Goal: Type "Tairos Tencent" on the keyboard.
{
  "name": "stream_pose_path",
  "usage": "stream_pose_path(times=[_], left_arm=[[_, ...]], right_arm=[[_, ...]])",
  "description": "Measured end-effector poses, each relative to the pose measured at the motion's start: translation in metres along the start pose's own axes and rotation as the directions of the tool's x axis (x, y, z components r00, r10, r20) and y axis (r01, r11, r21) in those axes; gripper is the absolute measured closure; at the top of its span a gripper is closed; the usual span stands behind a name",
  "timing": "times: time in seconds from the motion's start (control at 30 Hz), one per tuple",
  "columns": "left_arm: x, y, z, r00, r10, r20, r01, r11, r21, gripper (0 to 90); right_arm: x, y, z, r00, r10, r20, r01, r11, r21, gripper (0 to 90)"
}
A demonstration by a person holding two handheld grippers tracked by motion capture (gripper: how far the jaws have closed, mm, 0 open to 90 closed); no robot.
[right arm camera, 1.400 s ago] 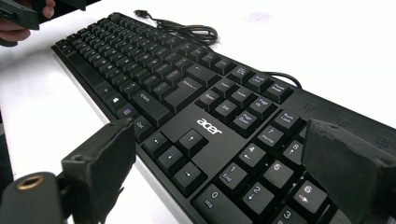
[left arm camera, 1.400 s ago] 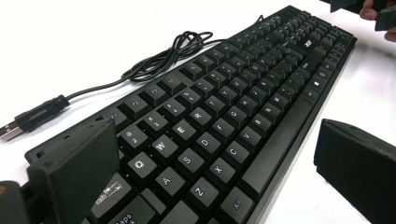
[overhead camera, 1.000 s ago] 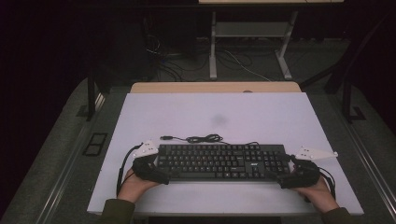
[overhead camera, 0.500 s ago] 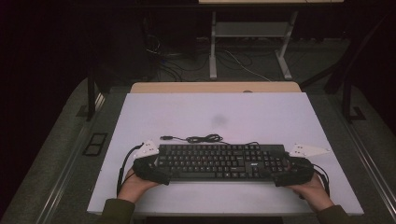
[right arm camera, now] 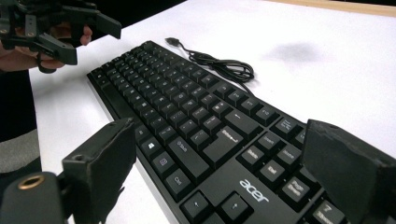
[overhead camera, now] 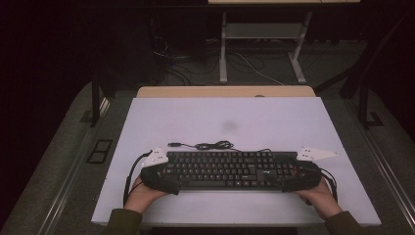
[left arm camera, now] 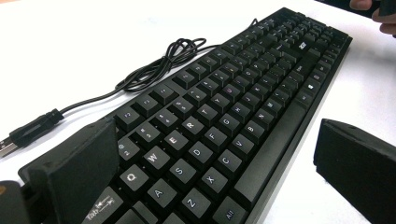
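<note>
A black Acer keyboard (overhead camera: 230,169) lies flat near the front of the white table (overhead camera: 220,117). Its black cable (overhead camera: 210,145) is bunched just behind it and ends in a USB plug (overhead camera: 173,144). My left gripper (overhead camera: 169,175) is open and straddles the keyboard's left end (left arm camera: 187,140): one jaw stands at the rear edge, the other just off the front edge. At the right end (right arm camera: 210,135), by the number pad, my right gripper (overhead camera: 291,177) is also open, a jaw on each side. The other hand and its gripper (right arm camera: 56,32) show far off in the right gripper view.
A faint dark smudge (overhead camera: 229,126) marks the tabletop behind the keyboard. A wooden strip (overhead camera: 225,91) runs along the table's far edge. Beyond it a metal frame (overhead camera: 264,32) and loose cables (overhead camera: 254,68) stand on the dark floor.
My right gripper has moved left, onto the keyboard's right end. The left gripper and the keyboard have stayed in place.
</note>
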State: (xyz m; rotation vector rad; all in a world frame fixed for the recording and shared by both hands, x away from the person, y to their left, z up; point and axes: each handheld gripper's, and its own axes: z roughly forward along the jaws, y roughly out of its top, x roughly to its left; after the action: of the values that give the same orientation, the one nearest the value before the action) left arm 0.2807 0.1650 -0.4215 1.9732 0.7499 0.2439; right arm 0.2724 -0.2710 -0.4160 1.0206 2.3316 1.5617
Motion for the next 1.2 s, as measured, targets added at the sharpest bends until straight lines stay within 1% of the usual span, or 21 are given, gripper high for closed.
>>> stream_pose_path(times=[0.13, 0.4, 0.57, 0.6, 0.77, 0.87, 0.93, 1.0, 1.07, 1.1, 1.2], left_arm=[[0.000, 0.000, 0.000, 1.0000, 0.005, 0.001, -0.005, 1.0000, 0.002, 0.0], [-0.001, 0.000, 0.000, 1.0000, 0.008, -0.004, -0.008, 1.0000, 0.003, 0.0], [-0.001, 0.000, 0.000, 1.0000, 0.005, -0.005, -0.005, 1.0000, -0.002, 0.0], [-0.001, 0.000, 0.000, 1.0000, 0.004, -0.005, -0.004, 1.0000, -0.002, 0.0], [-0.001, 0.000, 0.000, 1.0000, 0.005, -0.005, -0.005, 1.0000, -0.002, 0.0], [-0.001, 0.000, 0.000, 1.0000, 0.008, -0.003, -0.008, 1.0000, -0.001, 0.0], [-0.001, 0.000, 0.001, 1.0000, 0.005, -0.003, -0.005, 1.0000, -0.001, 0.0], [-0.001, 0.000, 0.001, 1.0000, 0.005, -0.002, -0.005, 1.0000, -0.001, 0.0], [-0.001, 0.000, 0.001, 1.0000, 0.008, -0.002, -0.008, 1.0000, 0.000, 0.0], [-0.001, 0.000, 0.001, 1.0000, 0.005, -0.002, -0.005, 1.0000, 0.000, 0.0], [-0.001, 0.000, 0.001, 1.0000, 0.004, -0.002, -0.004, 1.0000, -0.001, 0.0]], right_arm=[[0.001, 0.002, 0.002, 1.0000, -0.006, -0.006, 0.006, 1.000, -0.001, 10.0], [0.002, 0.005, 0.010, 0.9997, 0.003, -0.024, -0.003, 1.000, -0.008, 10.5], [0.003, 0.007, 0.014, 0.9993, -0.009, -0.037, 0.008, 1.000, -0.006, 10.7], [0.003, 0.007, 0.015, 0.9992, -0.009, -0.038, 0.008, 1.000, -0.005, 16.6], [0.005, 0.009, 0.018, 0.9990, -0.011, -0.042, 0.012, 1.000, 0.004, 17.4], [0.006, 0.009, 0.021, 0.9987, -0.014, -0.048, 0.014, 1.000, 0.007, 23.3], [0.006, 0.010, 0.021, 0.9987, -0.013, -0.050, 0.013, 1.000, 0.008, 24.4], [0.006, 0.010, 0.022, 0.9986, -0.014, -0.051, 0.014, 1.000, 0.004, 29.3], [0.006, 0.010, 0.023, 0.9985, -0.013, -0.053, 0.013, 1.000, 0.004, 30.5], [0.006, 0.011, 0.023, 0.9981, -0.010, -0.061, 0.010, 1.000, 0.006, 33.8], [0.007, 0.012, 0.025, 0.9976, -0.010, -0.068, 0.011, 1.000, 0.011, 37.6]])
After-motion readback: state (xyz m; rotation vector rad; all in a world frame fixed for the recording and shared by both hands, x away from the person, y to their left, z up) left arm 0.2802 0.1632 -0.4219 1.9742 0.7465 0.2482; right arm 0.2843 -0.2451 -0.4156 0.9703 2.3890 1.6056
